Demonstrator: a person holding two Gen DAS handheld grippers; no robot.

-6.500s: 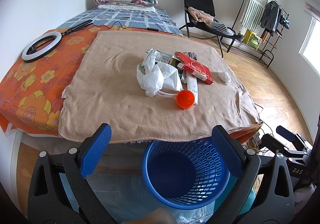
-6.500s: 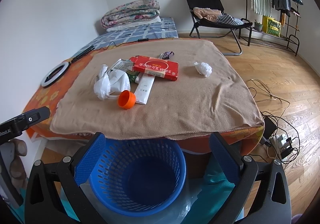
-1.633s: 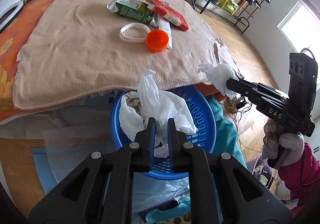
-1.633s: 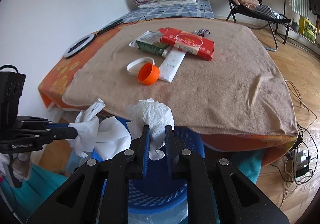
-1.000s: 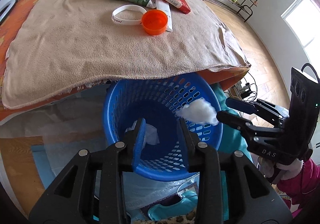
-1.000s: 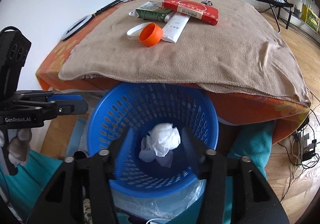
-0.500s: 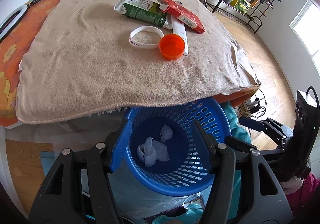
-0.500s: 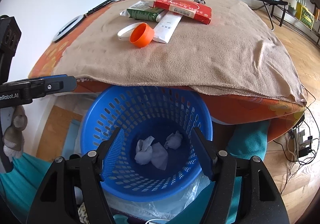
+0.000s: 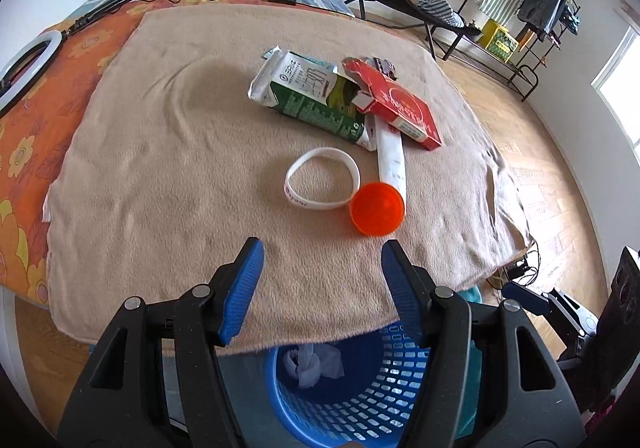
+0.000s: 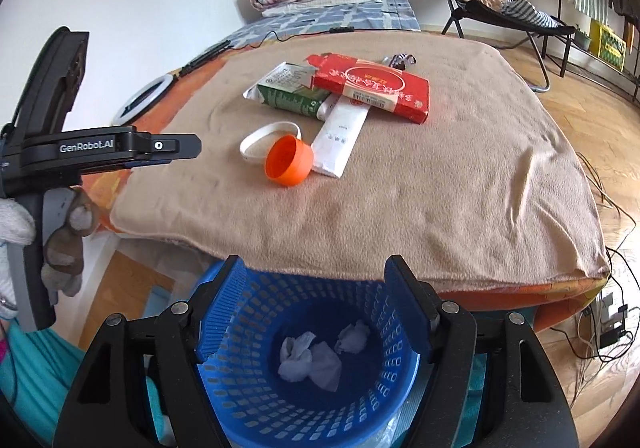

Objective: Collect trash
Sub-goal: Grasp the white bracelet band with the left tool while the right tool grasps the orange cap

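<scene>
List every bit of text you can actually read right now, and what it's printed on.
"GenRobot.AI": on the side of the left hand-held gripper, seen from the right wrist view.
Green milk carton: large characters and fine print, not legible.
Red box: printed band and label, too small to read.
White band: red lettering, blurred.
White packet: faint marks, unreadable.
Orange cap and blue basket: no text.

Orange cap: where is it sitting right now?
The orange cap lies on the tan blanket, touching the white band on its left and the end of the long white packet, just ahead of the open left gripper.
</scene>
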